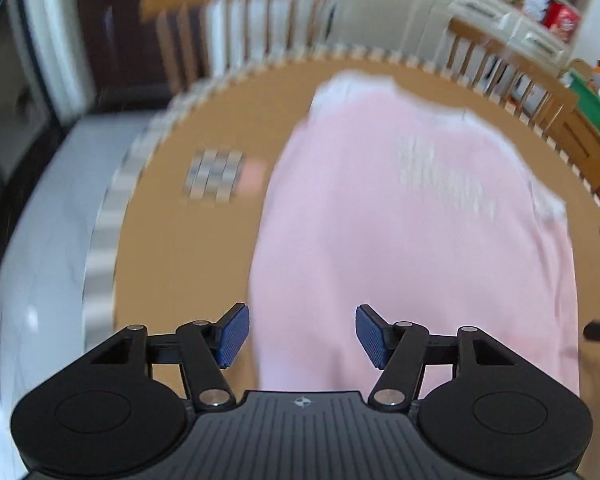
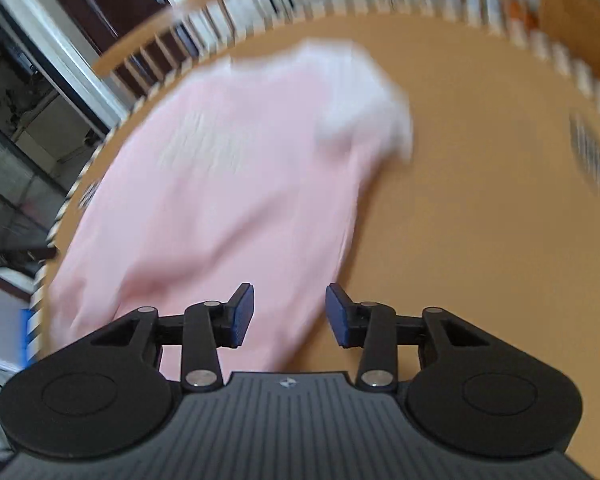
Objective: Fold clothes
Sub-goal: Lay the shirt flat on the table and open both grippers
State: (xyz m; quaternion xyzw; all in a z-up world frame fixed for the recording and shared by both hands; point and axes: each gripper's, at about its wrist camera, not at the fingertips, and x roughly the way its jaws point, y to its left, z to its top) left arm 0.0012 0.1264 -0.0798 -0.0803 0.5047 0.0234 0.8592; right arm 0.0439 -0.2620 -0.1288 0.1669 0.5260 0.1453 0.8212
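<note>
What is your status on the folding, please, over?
Left hand-held gripper open, empty. Right hand-held gripper open, empty. Pink garment lying on brown table, ungripped. Nothing blocking.

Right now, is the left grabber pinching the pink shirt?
Apart. The left wrist view shows the left gripper open, its blue pads spread wide, with nothing pinched between them. The pink shirt lies flat on the table.

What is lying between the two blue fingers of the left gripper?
Only the pink garment, seen in the left wrist view; the left gripper is open above its near edge.
</note>
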